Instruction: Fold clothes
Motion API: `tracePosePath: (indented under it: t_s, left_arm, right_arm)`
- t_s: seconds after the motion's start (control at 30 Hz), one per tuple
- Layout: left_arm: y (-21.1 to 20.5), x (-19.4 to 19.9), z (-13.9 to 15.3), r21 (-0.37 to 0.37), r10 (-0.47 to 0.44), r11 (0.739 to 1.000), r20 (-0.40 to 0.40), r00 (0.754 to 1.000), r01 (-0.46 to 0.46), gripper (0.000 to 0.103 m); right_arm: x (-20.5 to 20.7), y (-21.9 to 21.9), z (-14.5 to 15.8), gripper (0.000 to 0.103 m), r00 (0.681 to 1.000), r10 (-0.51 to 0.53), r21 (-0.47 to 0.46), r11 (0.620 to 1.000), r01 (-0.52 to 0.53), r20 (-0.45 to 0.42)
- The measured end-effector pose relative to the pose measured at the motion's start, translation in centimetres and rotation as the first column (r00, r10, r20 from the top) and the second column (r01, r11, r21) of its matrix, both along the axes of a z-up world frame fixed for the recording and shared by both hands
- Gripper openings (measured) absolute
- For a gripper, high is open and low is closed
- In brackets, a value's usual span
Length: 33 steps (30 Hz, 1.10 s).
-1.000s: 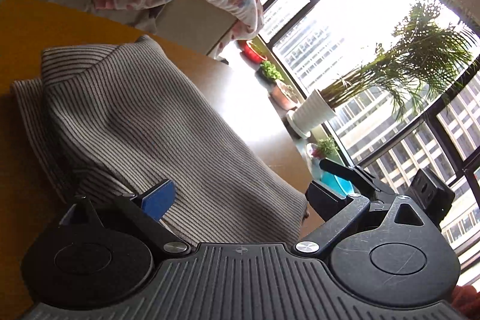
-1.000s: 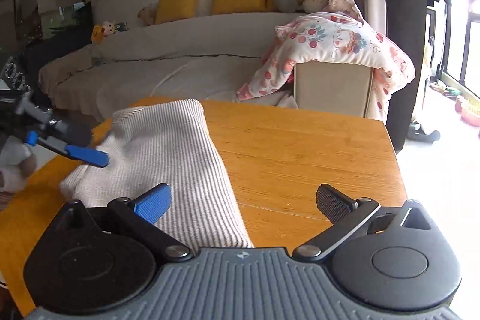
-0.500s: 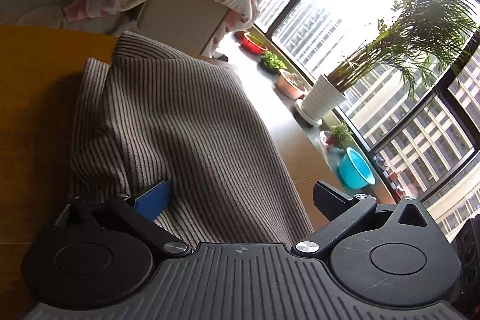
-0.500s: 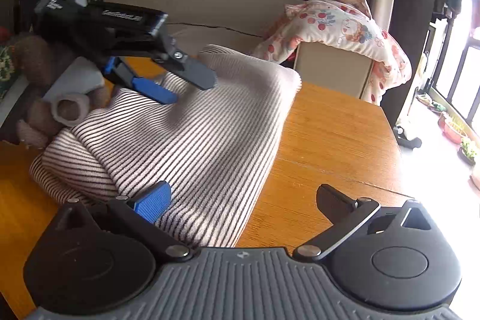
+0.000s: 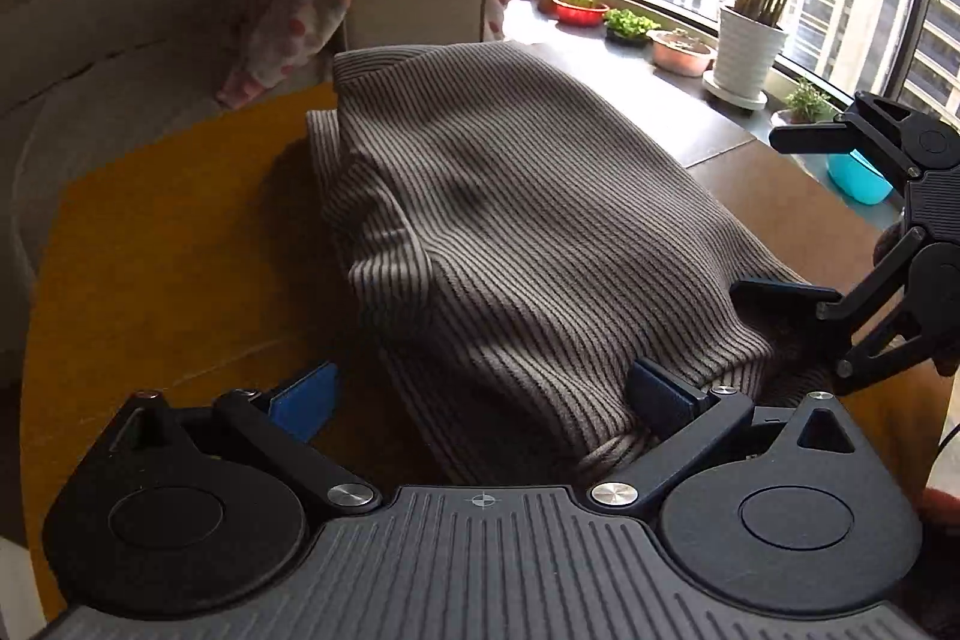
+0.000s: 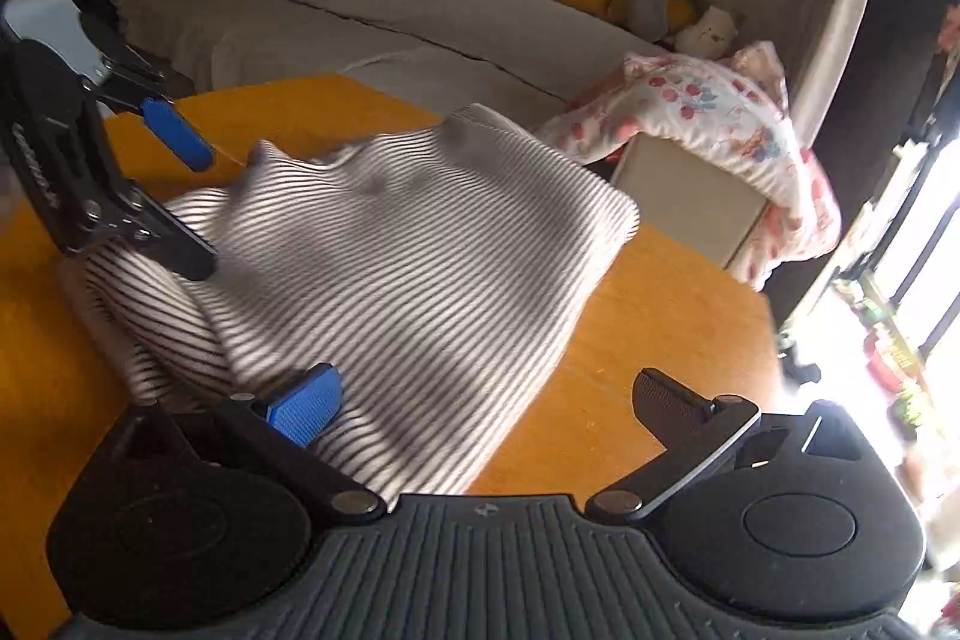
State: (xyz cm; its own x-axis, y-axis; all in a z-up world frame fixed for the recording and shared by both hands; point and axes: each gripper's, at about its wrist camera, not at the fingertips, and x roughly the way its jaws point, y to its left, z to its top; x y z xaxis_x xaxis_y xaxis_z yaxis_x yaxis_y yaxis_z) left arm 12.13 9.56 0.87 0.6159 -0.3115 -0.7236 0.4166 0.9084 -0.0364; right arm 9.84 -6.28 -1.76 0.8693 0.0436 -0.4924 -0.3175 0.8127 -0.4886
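A folded grey striped garment [image 5: 516,220] lies in a thick bundle on the orange wooden table [image 5: 156,244]. It also shows in the right wrist view [image 6: 408,292]. My left gripper [image 5: 480,394] is open, with the near end of the garment between its jaws. My right gripper [image 6: 486,400] is open at another edge of the garment, its blue finger over the cloth. The right gripper shows open in the left view [image 5: 798,214]. The left gripper shows open in the right view [image 6: 186,205].
A sofa [image 6: 420,10] with yellow cushions stands behind the table. A floral blanket [image 6: 708,106] hangs over a box. A windowsill with a potted palm [image 5: 750,52] and small pots lies to the right. A blue bowl [image 5: 858,181] sits by the window.
Both grippers have swung around the garment and come low to its edges. The garment has shifted and bunched a little on the table.
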Motion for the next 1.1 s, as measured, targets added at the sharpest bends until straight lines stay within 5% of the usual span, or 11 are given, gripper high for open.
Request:
tracePosePath:
  t_s: [0.07, 0.2, 0.3, 0.4, 0.53, 0.63, 0.7, 0.8, 0.97, 1.1]
  left_arm:
    - [-0.1, 0.2, -0.1, -0.013, 0.007, 1.000, -0.005, 1.000, -0.007, 0.103]
    - [-0.1, 0.2, -0.4, -0.033, 0.022, 0.999, -0.007, 1.000, -0.022, 0.103]
    - [0.3, 0.5, -0.7, -0.067, 0.027, 0.997, -0.031, 0.999, -0.029, 0.103]
    - [0.4, 0.1, -0.8, -0.068, 0.024, 0.997, -0.021, 0.999, -0.025, 0.103]
    - [0.7, 0.0, -1.0, -0.092, 0.025, 0.995, -0.022, 0.999, -0.027, 0.103]
    - [1.1, 0.1, -1.3, -0.122, 0.027, 0.992, -0.037, 0.999, -0.031, 0.103]
    - [1.1, -0.1, -1.3, -0.127, 0.024, 0.991, -0.035, 0.999, -0.028, 0.103]
    - [0.9, -0.4, -1.5, -0.137, 0.024, 0.990, -0.030, 0.999, -0.028, 0.103]
    - [0.2, -0.7, -1.6, -0.143, 0.006, 0.990, -0.018, 1.000, -0.009, 0.103]
    - [-0.4, -0.7, -1.8, -0.142, -0.010, 0.990, -0.008, 1.000, 0.009, 0.103]
  right_arm:
    - [1.2, -0.6, 0.0, 0.103, 1.000, -0.016, -0.028, 0.999, 0.016, 0.002]
    - [2.5, -2.7, 2.5, 0.103, 0.993, 0.032, 0.183, 0.983, -0.011, -0.113]
    - [4.2, -3.2, 3.7, 0.103, 0.991, 0.036, 0.242, 0.970, -0.003, -0.132]
    - [8.4, -4.4, 4.5, 0.103, 0.989, -0.042, 0.309, 0.947, 0.086, -0.144]
    - [15.6, -6.7, 4.5, 0.103, 0.963, -0.193, 0.433, 0.863, 0.259, -0.191]
    - [19.6, -5.0, 2.8, 0.103, 0.956, -0.223, 0.328, 0.903, 0.277, -0.193]
    - [22.2, -2.6, 0.5, 0.103, 0.951, -0.239, 0.165, 0.948, 0.272, -0.197]
    - [23.3, -1.0, -0.2, 0.103, 0.967, -0.216, 0.111, 0.966, 0.231, -0.133]
    - [22.6, 0.9, 2.9, 0.103, 0.988, -0.139, 0.219, 0.964, 0.151, -0.069]
    - [23.4, 3.7, 4.6, 0.103, 0.991, -0.028, 0.339, 0.938, 0.071, -0.131]
